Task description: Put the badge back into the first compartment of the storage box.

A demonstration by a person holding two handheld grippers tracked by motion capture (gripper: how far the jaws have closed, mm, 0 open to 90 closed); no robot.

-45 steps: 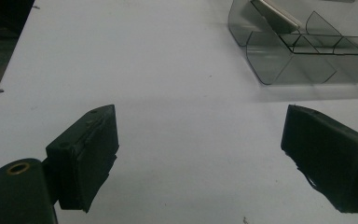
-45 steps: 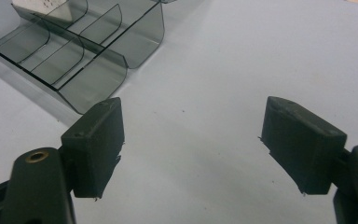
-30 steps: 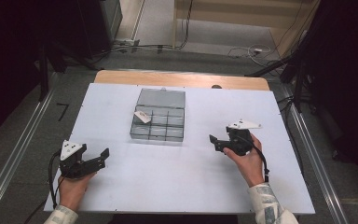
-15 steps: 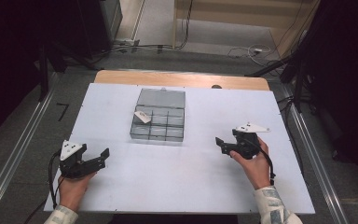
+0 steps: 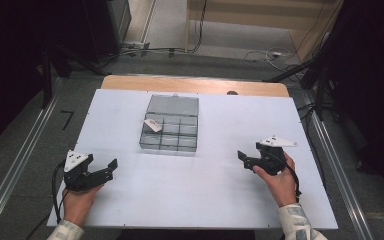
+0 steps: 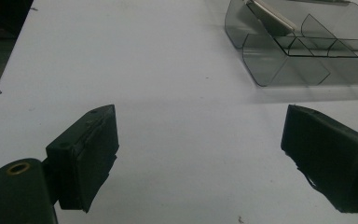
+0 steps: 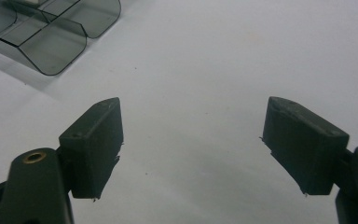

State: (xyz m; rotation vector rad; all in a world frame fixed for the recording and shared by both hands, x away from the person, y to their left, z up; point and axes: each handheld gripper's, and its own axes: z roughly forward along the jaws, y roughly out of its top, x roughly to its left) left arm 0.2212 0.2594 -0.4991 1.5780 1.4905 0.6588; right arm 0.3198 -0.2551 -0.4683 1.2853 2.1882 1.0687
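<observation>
Listing items on the white bench (image 5: 200,190), seen from above and along each gripper:
Bench: white top with a wooden strip along its far edge; bare surface between the two grippers.
Compartment box (image 5: 171,123): clear smoky-grey plastic organiser with divider walls, lying flat toward the far edge, slightly left of the bench's middle; its near corner shows in the left gripper view (image 6: 303,44) and in the right gripper view (image 7: 51,28).
White piece (image 5: 153,125): small flat pale object lying tilted in a left-hand compartment of the box; a pale strip of it shows in the left gripper view (image 6: 272,16).
Left gripper (image 5: 107,169): black, with a grey three-cornered plate on top, held by the left hand (image 5: 77,202) near the near-left corner of the bench; jaws wide apart with nothing between them, pointing right and toward the box; well apart from the box.
Right gripper (image 5: 243,158): black, same grey plate, held by the right hand (image 5: 277,177) toward the right edge of the bench; jaws wide apart and empty, pointing left; well apart from the box.
Cable (image 5: 56,192): dark, trailing from the left gripper over the near-left edge.
</observation>
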